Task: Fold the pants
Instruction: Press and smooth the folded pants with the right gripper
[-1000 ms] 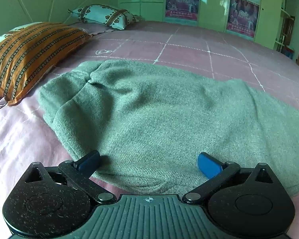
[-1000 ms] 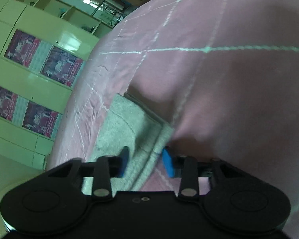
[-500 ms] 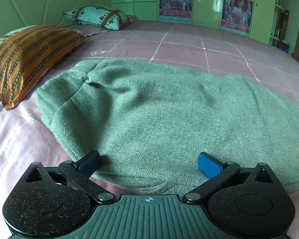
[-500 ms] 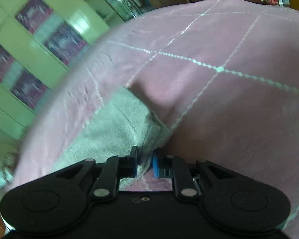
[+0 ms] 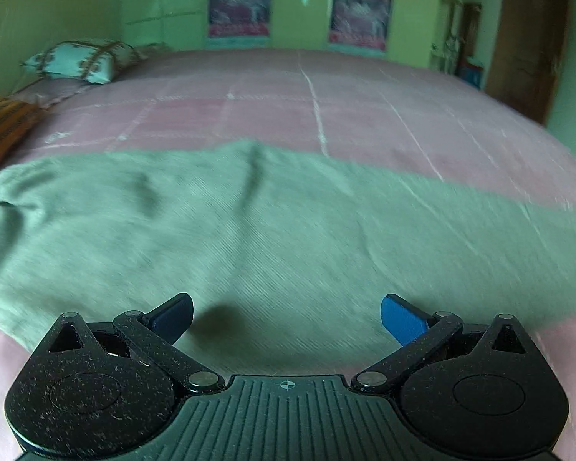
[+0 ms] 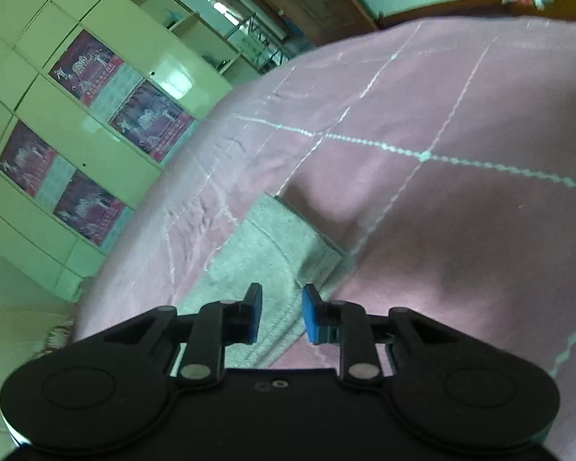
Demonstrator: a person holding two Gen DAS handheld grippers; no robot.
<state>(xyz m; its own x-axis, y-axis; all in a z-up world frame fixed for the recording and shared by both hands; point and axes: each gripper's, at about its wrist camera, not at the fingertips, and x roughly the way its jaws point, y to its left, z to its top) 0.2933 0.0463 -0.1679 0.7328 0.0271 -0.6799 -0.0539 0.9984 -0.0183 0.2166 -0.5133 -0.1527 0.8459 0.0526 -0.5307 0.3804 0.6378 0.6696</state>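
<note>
Grey-green knit pants (image 5: 272, 230) lie flat across the pink bedspread (image 5: 326, 115), stretching from left to right. My left gripper (image 5: 286, 319) is wide open and empty, hovering just over the pants' near edge. In the right wrist view, the hem end of a pant leg (image 6: 284, 246) lies on the bedspread. My right gripper (image 6: 281, 313) sits above that leg near its hem, its jaws partly open with cloth showing in the gap between the blue pads; it is not clamped.
A patterned pale pillow (image 5: 84, 61) lies at the bed's far left and an orange striped pillow (image 5: 0, 126) at the left edge. Green cupboards with posters (image 6: 96, 115) stand beyond the bed. A brown door (image 5: 526, 38) is at the far right.
The left gripper has swung right along the pants; pillows slid to the left edge. The right gripper narrowed almost shut on the leg hem half a second ago and has now opened somewhat.
</note>
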